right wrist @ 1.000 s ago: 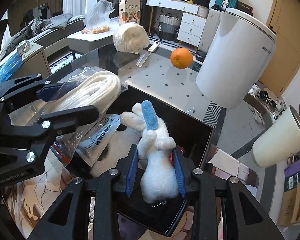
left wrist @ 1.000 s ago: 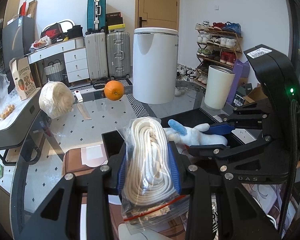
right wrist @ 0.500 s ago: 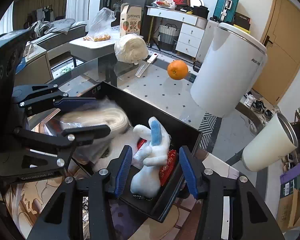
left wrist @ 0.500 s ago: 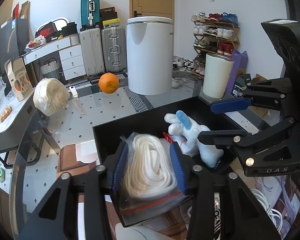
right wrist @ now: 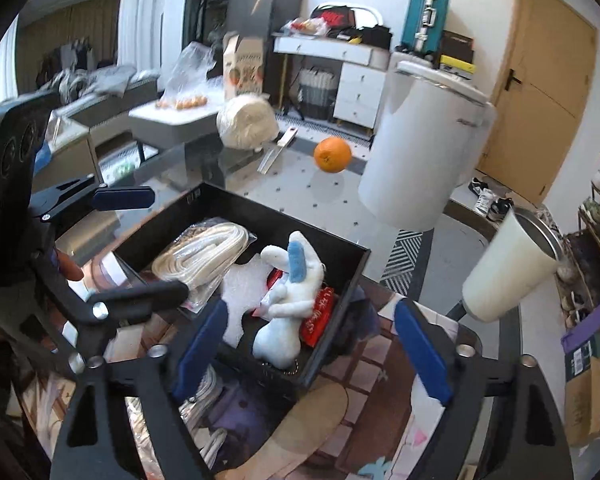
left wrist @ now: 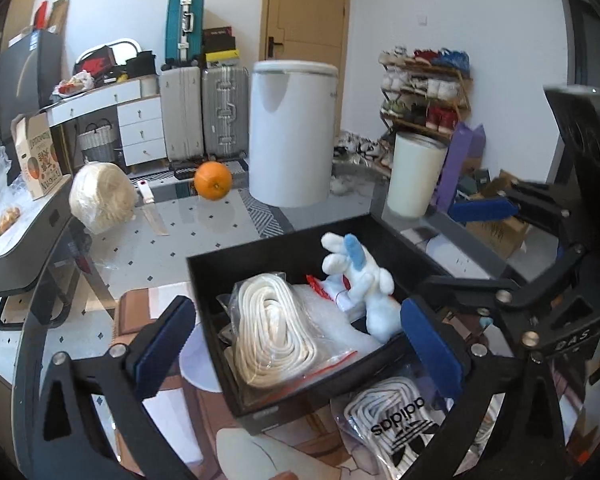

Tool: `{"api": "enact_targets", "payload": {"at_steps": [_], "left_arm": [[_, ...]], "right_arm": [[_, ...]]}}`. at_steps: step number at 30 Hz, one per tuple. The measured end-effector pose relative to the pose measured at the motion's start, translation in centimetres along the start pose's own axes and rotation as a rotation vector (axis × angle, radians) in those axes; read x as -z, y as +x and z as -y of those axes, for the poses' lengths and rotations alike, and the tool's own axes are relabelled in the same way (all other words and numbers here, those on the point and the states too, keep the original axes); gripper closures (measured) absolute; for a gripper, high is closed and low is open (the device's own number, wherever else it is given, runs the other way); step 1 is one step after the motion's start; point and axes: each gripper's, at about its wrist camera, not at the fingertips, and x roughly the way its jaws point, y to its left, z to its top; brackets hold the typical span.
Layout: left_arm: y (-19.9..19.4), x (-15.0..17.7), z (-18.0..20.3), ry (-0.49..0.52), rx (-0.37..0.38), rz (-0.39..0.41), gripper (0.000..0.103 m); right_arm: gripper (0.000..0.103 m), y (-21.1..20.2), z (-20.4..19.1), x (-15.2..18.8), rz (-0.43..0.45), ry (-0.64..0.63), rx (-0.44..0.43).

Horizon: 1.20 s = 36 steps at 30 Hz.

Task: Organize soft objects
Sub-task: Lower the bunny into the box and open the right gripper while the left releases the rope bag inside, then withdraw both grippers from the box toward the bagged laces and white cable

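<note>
Both grippers, left (left wrist: 296,344) and right (right wrist: 308,350), have released; jaws opening wide and empty, rope bag (left wrist: 272,332) and plush (right wrist: 288,308) now lie in the box (right wrist: 340,304), two items stowed.

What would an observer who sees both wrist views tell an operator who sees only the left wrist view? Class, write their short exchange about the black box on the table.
Operator: Is the right tool gripping the white plush toy with a blue ear?
Observer: No. Its jaws are opening, and both blue pads stand clear of the toy, which lies in the black rectangular box.
Operator: What is the red sliver beside the toy?
Observer: A flat red packet with white print, partly under the toy.
Operator: What lies beyond the grey side table?
Observer: A grey sofa heaped with clothes.
</note>
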Motion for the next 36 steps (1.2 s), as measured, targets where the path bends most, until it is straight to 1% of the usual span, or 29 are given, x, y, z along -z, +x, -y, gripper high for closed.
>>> {"api": "enact_targets", "payload": {"at_steps": [2,4,7,11,16,18,21,24,27,30,32,34,36], "left_arm": [[-0.7,0.0,-0.3,-0.014,-0.017,0.012,0.000],[-1.7,0.0,-0.6,-0.030,-0.045,0.033,0.000],[-2.5,0.1,-0.9,-0.039,-0.062,0.035,0.000],[-3.9,0.6,-0.6,-0.037,-0.080,0.054,0.000],[-5.7,1.8,0.3,-0.040,-0.105,0.080,0.000],[-6.2,2.3,0.5,-0.042,-0.105,0.085,0.000],[-6.5,3.3,1.2,-0.013,-0.118,0.080,0.000],[-6.6,4.1,1.9,-0.001,-0.121,0.071,0.000],[-6.8,4.6,2.5,0.006,-0.124,0.070,0.000],[-6.9,5.0,3.0,0.018,-0.140,0.072,0.000],[-7.0,5.3,3.1,0.013,-0.145,0.078,0.000],[-6.8,5.4,3.2,0.012,-0.155,0.074,0.000],[-6.4,5.7,3.3,0.019,-0.164,0.064,0.000]], "right_arm": [[0.001,-1.1,0.3,0.6,0.016,0.028,-0.017],[0.001,-2.0,0.3,1.1,0.029,0.051,-0.025],[0.001,-3.5,0.3,2.0,0.050,0.092,-0.009],[0.001,-5.1,0.3,3.8,0.052,0.171,-0.004],[0.001,-6.6,0.0,5.9,0.052,0.223,-0.008],[0.001,-7.0,-0.4,6.6,0.046,0.221,-0.009],[0.001,-7.5,-1.1,7.6,0.044,0.213,-0.001],[0.001,-7.6,-1.3,8.4,0.038,0.243,-0.013],[0.001,-7.4,-1.8,8.6,0.023,0.242,-0.015],[0.001,-7.7,-2.2,8.9,0.033,0.231,-0.013],[0.001,-7.5,-2.3,9.1,0.023,0.238,-0.035],[0.001,-7.2,-2.4,9.4,0.016,0.216,-0.026],[0.001,-6.6,-2.3,9.7,-0.014,0.213,-0.029]]}}
